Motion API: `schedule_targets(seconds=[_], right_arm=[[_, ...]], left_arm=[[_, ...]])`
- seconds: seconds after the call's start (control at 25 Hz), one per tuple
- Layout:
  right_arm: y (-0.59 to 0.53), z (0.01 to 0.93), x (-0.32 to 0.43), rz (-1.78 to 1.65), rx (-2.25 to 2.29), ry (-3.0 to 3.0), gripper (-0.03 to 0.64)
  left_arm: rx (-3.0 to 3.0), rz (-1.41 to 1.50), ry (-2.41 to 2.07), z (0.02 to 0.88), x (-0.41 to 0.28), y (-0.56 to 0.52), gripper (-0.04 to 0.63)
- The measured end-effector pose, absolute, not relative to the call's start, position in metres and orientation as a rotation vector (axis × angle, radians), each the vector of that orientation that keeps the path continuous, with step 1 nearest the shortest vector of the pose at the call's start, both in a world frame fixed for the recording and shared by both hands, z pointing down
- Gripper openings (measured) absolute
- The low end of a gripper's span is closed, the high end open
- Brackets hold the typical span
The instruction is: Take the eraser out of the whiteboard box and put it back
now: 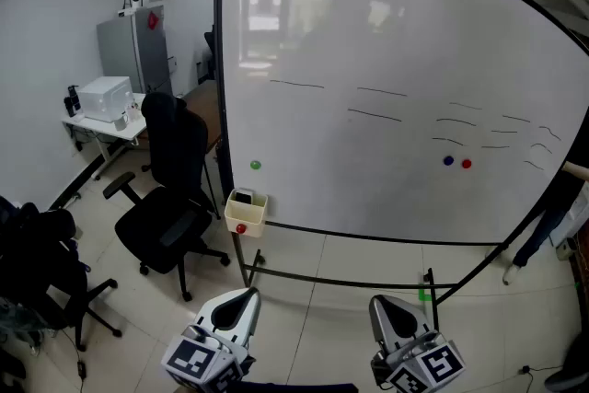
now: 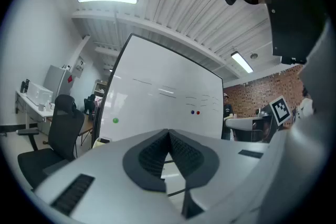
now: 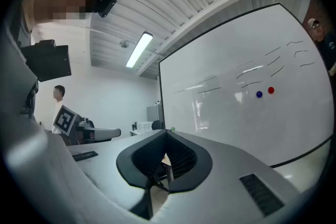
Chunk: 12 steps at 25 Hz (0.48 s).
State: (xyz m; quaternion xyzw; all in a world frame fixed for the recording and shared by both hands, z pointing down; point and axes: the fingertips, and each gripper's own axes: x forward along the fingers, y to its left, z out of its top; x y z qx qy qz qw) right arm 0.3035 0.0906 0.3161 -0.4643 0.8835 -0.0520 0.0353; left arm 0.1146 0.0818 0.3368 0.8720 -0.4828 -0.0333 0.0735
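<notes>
Hanging at the whiteboard's lower left corner, the cream box holds the dark eraser. Left gripper and right gripper wait below the whiteboard, jaws pressed together, empty.

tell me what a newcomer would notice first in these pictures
The big whiteboard fills the head view, with faint pen strokes, a blue magnet and a red magnet at its right. A small cream box hangs at its lower left corner, a black office chair to its left. The left tool and right tool sit shut and empty at the bottom edge.
</notes>
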Motion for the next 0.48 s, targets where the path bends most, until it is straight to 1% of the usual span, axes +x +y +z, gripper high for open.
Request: schedule_targets(seconds=[0.28,0.48], right_arm=[[0.059,0.319,0.298,-0.148,-1.392,2.742,0.015],[0.031,0.311,0.315,-0.144,-1.372,2.742,0.015]], left_arm=[[2.608,-0.104,-1.47,0.34,0.113,0.052,0.029],[2.626,-0.089,-1.48,0.33,0.132,0.031,0.029]])
